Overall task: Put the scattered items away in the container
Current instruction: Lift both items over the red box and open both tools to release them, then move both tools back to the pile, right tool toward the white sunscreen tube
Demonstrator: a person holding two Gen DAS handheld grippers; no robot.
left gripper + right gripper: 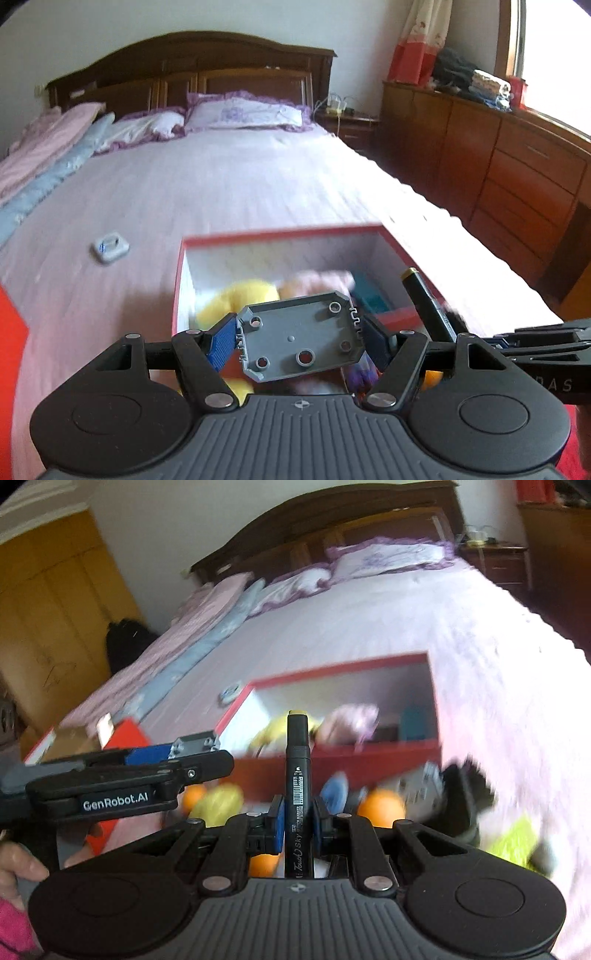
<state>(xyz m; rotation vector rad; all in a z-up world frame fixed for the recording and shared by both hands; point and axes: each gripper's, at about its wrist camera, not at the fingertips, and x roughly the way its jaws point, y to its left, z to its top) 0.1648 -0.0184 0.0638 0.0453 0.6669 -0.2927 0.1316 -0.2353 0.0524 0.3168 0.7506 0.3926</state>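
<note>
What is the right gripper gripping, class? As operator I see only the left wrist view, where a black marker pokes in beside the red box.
Observer: The right gripper is shut on that black marker, upright between its blue pads.
Operator: Any print on it?
Observer: It reads "Touch Sky".
Operator: Anything still outside the red box?
Observer: A blurred yellow-green item lies on the bedspread to its right.

Both wrist cameras look forward and downward along their fingers, close above the bed's foot edge, facing the dark wooden headboard (192,59); both share the open red-rimmed cardboard box (332,672).
</note>
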